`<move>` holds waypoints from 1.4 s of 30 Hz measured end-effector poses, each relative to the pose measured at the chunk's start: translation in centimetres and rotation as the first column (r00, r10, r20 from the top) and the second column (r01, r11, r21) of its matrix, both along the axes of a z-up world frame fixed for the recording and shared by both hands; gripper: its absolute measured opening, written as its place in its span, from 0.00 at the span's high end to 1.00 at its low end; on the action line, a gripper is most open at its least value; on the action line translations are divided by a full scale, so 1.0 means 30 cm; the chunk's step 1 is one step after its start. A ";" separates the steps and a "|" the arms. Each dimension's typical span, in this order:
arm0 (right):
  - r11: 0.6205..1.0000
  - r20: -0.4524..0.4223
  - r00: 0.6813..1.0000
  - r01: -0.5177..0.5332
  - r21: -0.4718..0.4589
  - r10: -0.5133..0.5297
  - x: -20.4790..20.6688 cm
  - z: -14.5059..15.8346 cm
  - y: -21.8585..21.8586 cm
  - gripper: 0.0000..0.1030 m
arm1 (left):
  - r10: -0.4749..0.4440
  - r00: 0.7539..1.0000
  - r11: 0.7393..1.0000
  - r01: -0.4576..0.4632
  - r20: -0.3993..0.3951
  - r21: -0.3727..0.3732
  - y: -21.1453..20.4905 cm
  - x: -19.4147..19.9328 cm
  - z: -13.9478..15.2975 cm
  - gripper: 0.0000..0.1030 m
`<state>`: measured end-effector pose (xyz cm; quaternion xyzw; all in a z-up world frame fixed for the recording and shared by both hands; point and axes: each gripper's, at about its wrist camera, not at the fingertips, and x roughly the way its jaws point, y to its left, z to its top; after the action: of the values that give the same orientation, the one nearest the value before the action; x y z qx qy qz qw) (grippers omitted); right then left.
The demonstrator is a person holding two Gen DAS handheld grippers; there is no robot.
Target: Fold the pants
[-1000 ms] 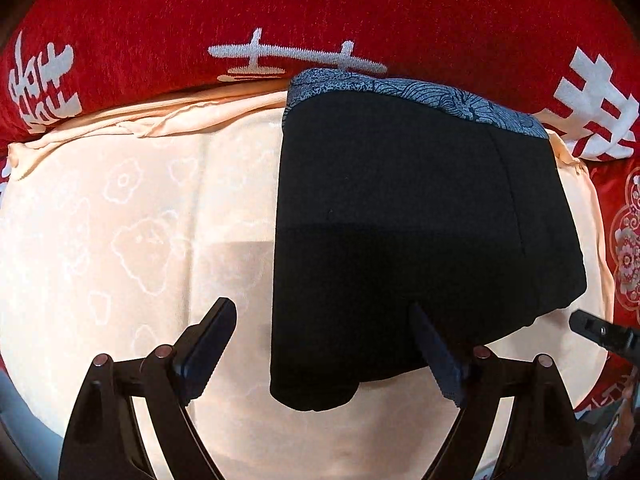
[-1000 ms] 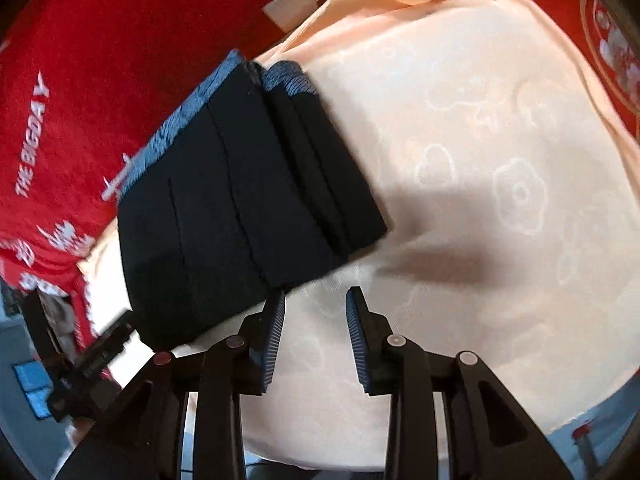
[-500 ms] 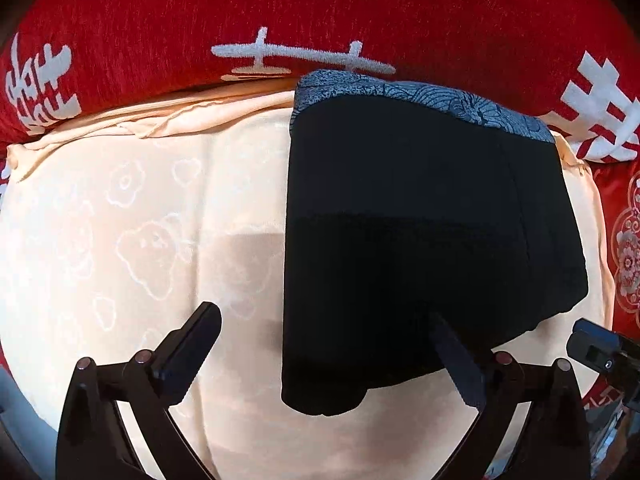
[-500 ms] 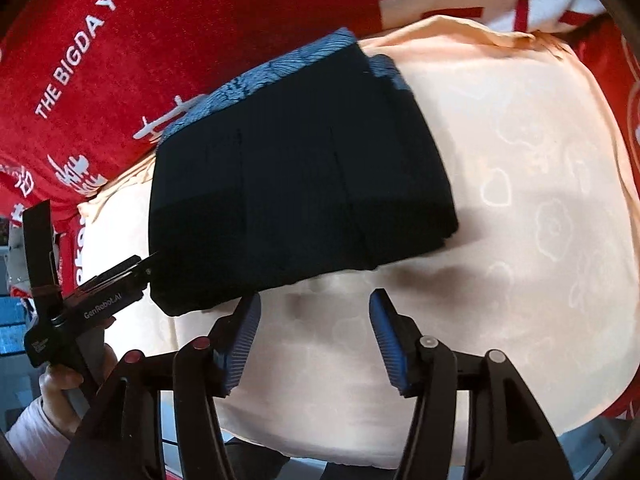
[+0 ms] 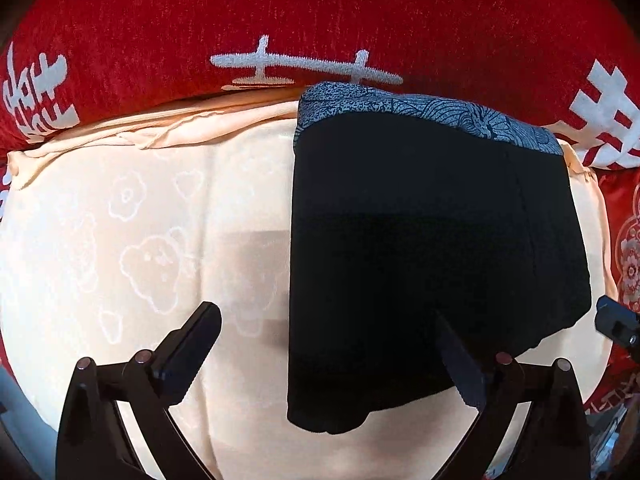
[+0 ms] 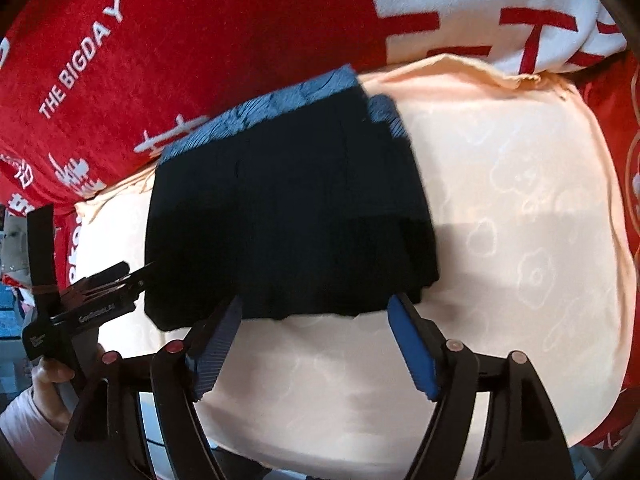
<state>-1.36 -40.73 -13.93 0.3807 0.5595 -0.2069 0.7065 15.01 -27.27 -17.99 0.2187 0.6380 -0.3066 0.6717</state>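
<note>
Ahead of left gripper [image 5: 332, 356], wide and empty: folded black pants [image 5: 420, 248] (patterned grey waistband far side) flat on peach cloth [image 5: 140, 220], near edge between its fingers. Right gripper [image 6: 316, 344] opening, empty; pants just beyond fingertips. Red blanket [image 5: 320, 8] behind.

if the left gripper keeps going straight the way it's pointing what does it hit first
Probably the folded black pants: the open left gripper straddles their near left edge, one finger over the peach cloth. Depth is unclear.
</note>
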 end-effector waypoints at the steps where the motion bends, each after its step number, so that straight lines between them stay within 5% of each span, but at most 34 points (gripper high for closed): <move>1: 1.000 0.003 1.000 0.007 -0.009 -0.007 -0.005 -0.001 -0.011 0.18 | -0.001 1.000 1.000 0.001 0.000 0.000 -0.001 -0.002 0.002 0.00; 4: 0.999 0.007 1.000 0.025 -0.031 -0.025 -0.025 -0.003 -0.047 0.11 | -0.002 1.000 1.000 0.002 -0.004 -0.001 -0.007 0.003 0.002 0.00; 16: 0.998 -0.045 0.997 0.062 0.010 -0.062 -0.096 -0.062 -0.209 0.10 | 0.021 0.999 0.999 -0.022 -0.035 -0.044 -0.034 0.098 0.022 0.00; 29: 0.969 0.098 0.995 -0.018 0.246 -0.007 -0.055 -0.209 -0.331 0.10 | -0.066 0.982 0.987 0.038 -0.179 -0.155 -0.087 0.161 -0.037 0.00; 34: 0.927 0.216 0.976 -0.068 0.369 -0.014 -0.013 -0.291 -0.370 0.10 | -0.085 0.970 0.979 0.038 -0.226 -0.202 -0.106 0.182 -0.082 0.00; 42: 0.900 0.275 0.961 -0.111 0.421 -0.010 0.002 -0.357 -0.404 0.10 | -0.089 0.960 0.975 0.030 -0.266 -0.219 -0.131 0.199 -0.149 0.00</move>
<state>-1.29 -52.86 -24.65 0.5377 0.4995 -0.0054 0.6792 20.99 -31.21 -22.46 0.1205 0.6814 -0.4205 0.5868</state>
